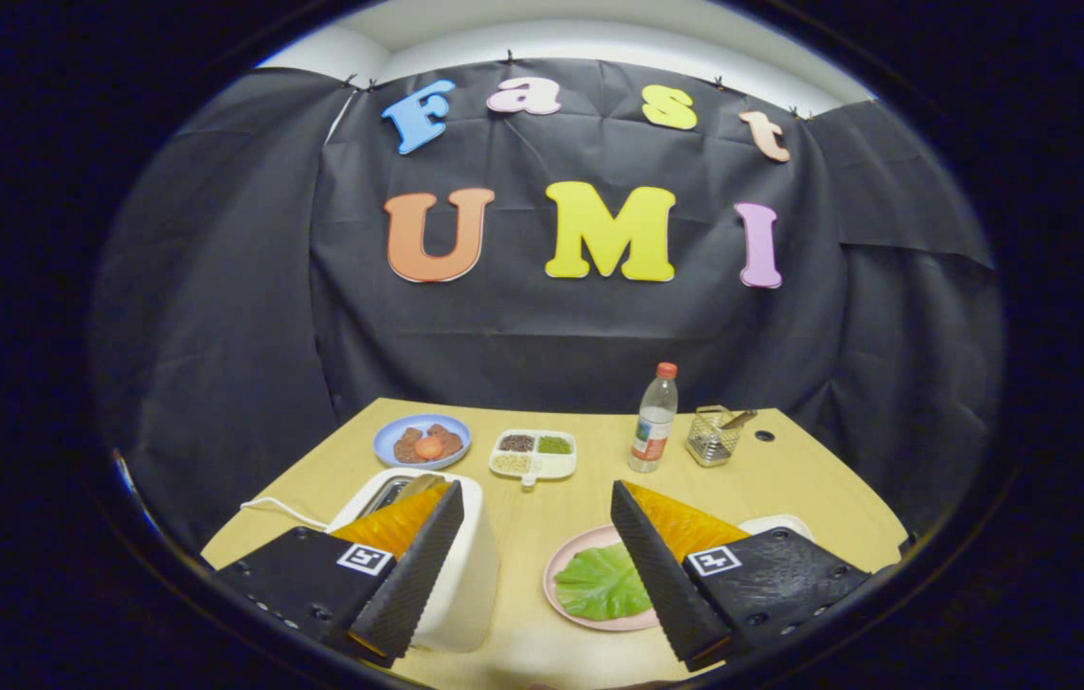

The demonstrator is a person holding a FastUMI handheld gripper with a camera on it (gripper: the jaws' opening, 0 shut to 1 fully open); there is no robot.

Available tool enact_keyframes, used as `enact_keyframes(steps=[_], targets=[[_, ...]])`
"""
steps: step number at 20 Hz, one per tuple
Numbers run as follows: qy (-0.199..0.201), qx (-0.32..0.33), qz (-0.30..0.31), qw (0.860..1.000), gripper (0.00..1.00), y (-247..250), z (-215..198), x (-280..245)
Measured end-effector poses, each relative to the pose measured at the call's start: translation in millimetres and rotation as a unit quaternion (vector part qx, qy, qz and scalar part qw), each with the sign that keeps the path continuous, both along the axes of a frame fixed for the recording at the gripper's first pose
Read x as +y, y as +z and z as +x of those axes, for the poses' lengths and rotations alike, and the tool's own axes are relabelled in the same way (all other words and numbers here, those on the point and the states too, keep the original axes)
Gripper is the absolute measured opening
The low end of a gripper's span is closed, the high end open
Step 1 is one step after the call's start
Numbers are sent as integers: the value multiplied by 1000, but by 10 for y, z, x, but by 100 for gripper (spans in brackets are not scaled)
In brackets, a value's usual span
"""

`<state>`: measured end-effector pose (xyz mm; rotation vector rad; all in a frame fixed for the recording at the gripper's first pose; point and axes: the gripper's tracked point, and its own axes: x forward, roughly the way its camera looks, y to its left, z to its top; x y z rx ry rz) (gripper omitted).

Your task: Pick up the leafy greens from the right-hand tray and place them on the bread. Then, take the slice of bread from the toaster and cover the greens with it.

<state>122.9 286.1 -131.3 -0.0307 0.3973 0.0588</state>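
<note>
Tongs (pixel 532 537) wide open, nothing held – the two fingers splay apart w/ bare tabletop (pixel 791 470) between them.

Greens (pixel 602 582) lie on a pink plate (pixel 565 561), just inside the right finger (pixel 657 575); that finger overlaps the leaf's right edge in the view, can't tell if touching. A white tray (pixel 776 523) peeks out beyond the right finger, mostly hidden by it.

Toaster (pixel 465 575) – white, sits by the left finger (pixel 412 570), which covers part of its front. Its slot shows at the top w/ something tan in it, prob. the bread (pixel 417 485); too small to be sure. A white cord (pixel 278 508) runs off from the toaster's left side.

Beyond the fingers, further back on the tabletop:
- blue plate (pixel 386 436) w/ brownish food and an orange round piece on it
- white divided dish (pixel 542 468) w/ dark, green and pale grains in separate compartments, just right of the blue plate
- clear bottle (pixel 657 422), red cap, upright, right of the dish
- wire basket (pixel 712 441) w/ a utensil leaning in it, just right of the bottle

A small dark hole (pixel 765 435) in the tabletop is near the basket.
</note>
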Motion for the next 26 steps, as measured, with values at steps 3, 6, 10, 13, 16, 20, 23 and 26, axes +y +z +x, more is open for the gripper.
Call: enact_keyframes(steps=[3, 6, 10, 13, 16, 20, 23, 26], targets=[[23, 8, -2, 1000, 96, -62, 121, 327], [33, 30, -7, 999, 96, -223, 283, 571], [34, 76, -4, 997, 95, -511, 484, 710], [45, 106, 7, 993, 87, -687, 525, 820], [49, 133, 1, 990, 79, -783, 515, 853], [59, 151, 2, 987, 37, -875, 488, 909], [53, 151, -3, 987, 11, -812, 418, 847], [54, 130, -6, 990, 10, -645, 396, 840]])
